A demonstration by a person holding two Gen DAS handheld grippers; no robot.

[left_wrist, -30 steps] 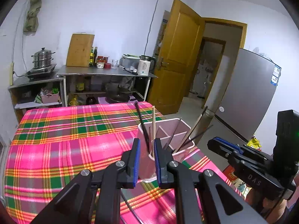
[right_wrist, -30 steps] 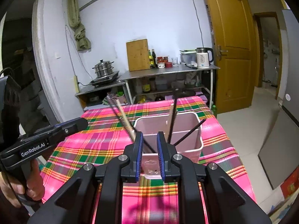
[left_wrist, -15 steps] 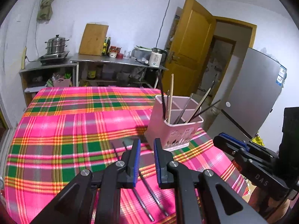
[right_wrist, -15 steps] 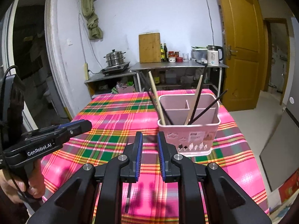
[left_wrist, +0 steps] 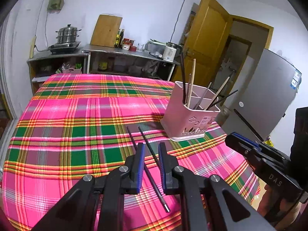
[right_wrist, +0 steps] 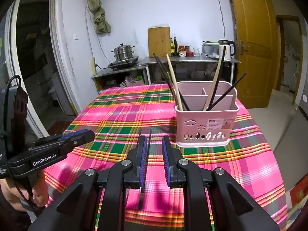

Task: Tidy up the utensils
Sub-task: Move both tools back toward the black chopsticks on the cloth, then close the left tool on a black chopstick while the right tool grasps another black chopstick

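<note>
A pink utensil holder [left_wrist: 189, 115] [right_wrist: 207, 119] stands on the plaid tablecloth [left_wrist: 77, 119] and holds several dark and wooden chopsticks. Two dark chopsticks [left_wrist: 152, 154] [right_wrist: 145, 165] lie flat on the cloth in front of the holder. My left gripper [left_wrist: 151, 154] hovers above them, jaws narrowly open and empty. My right gripper [right_wrist: 153, 148] is also narrowly open and empty, above the same chopsticks. Each gripper shows in the other's view: the right one at the right [left_wrist: 242, 144], the left one at the left [right_wrist: 77, 136].
The table's right edge [right_wrist: 269, 144] drops to the floor beside a grey fridge [left_wrist: 269, 100]. Behind the table stand a metal counter [right_wrist: 188, 59] with a kettle, bottles and cutting board, and a stove with a steamer pot [left_wrist: 66, 36].
Both grippers pulled back and up from the holder toward the near side of the table. The two loose chopsticks on the cloth came into view under them.
</note>
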